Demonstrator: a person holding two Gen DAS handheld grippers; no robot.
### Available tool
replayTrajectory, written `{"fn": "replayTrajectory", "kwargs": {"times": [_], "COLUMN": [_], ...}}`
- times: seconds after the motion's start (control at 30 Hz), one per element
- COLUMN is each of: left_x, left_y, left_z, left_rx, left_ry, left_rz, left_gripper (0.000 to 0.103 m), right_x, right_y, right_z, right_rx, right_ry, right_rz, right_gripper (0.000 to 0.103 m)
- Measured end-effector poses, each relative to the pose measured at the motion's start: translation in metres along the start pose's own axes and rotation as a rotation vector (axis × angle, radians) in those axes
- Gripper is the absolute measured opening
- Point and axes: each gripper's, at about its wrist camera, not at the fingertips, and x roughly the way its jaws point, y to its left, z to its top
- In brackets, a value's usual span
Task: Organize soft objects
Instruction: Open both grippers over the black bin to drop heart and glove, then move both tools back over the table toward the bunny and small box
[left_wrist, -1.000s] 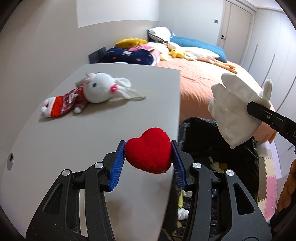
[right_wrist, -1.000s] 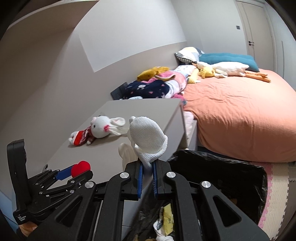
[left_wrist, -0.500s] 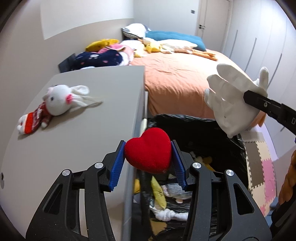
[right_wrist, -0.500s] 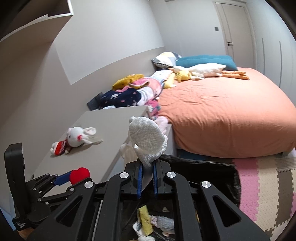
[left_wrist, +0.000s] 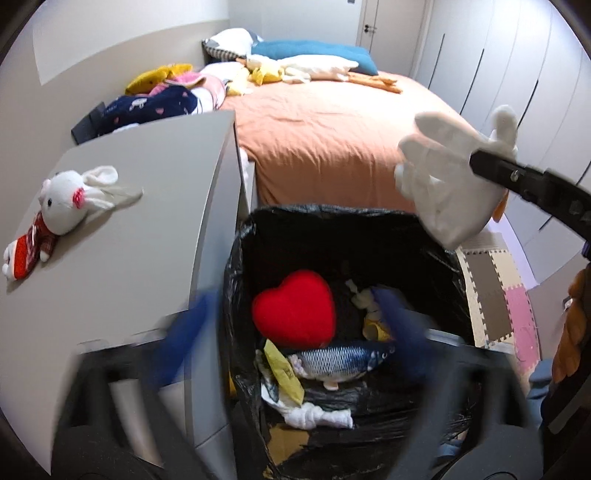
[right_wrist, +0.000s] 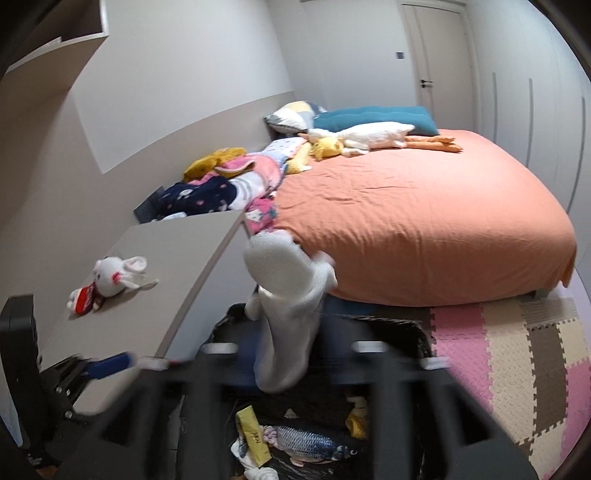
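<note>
The black plastic-lined bin (left_wrist: 369, 236) stands against the end of the grey worktop (left_wrist: 122, 236), with the orange-covered bed (left_wrist: 332, 140) behind it. The left tool (left_wrist: 291, 325) hangs over the bin's mouth; its blue-padded jaws have just been opening and now stand wide apart and blurred, with nothing pressed between them. The red plush heart (left_wrist: 295, 308) sits free inside the bin, above a blue-grey plush fish (left_wrist: 340, 360) and white knotted cloth (left_wrist: 314, 415).

The right tool (right_wrist: 288, 354) is above the bin's far rim. Its jaws have just been opening too, and the white fabric glove-shaped soft toy (right_wrist: 288, 306) stands loose between them. Motion blur hides whether the pads touch it.

A white plush rabbit in a red checked outfit (left_wrist: 55, 210) lies on the worktop, well apart from the bin.
</note>
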Motion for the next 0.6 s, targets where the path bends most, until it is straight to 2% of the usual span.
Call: {"fn": "replayTrajectory", "kwargs": {"times": [0.03, 0.1, 0.3, 0.6], "left_x": [0.000, 0.002, 0.000, 0.001], "left_y": [0.000, 0.003, 0.012, 0.025], "left_z": [0.000, -0.001, -0.003, -0.007], "left_rx": [-0.003, -0.011, -0.050, -0.056], "left_ry": [0.001, 0.009, 0.008, 0.013], "left_rz": [0.001, 0.004, 0.013, 0.044], "left_gripper": [0.097, 0.097, 0.097, 0.097], "right_x": [-0.003, -0.003, 0.000, 0.014], "right_y": [-0.001, -0.002, -0.005, 0.012], "right_z": [0.000, 0.000, -0.001, -0.004], "right_rx": [0.005, -0.001, 0.010, -0.019], "right_ry": [-0.024, -0.034, -0.023, 0.008], "right_rz": [-0.029, -0.053, -0.037, -0.016], "right_gripper": [0.071, 0.072, 0.072, 0.072]}}
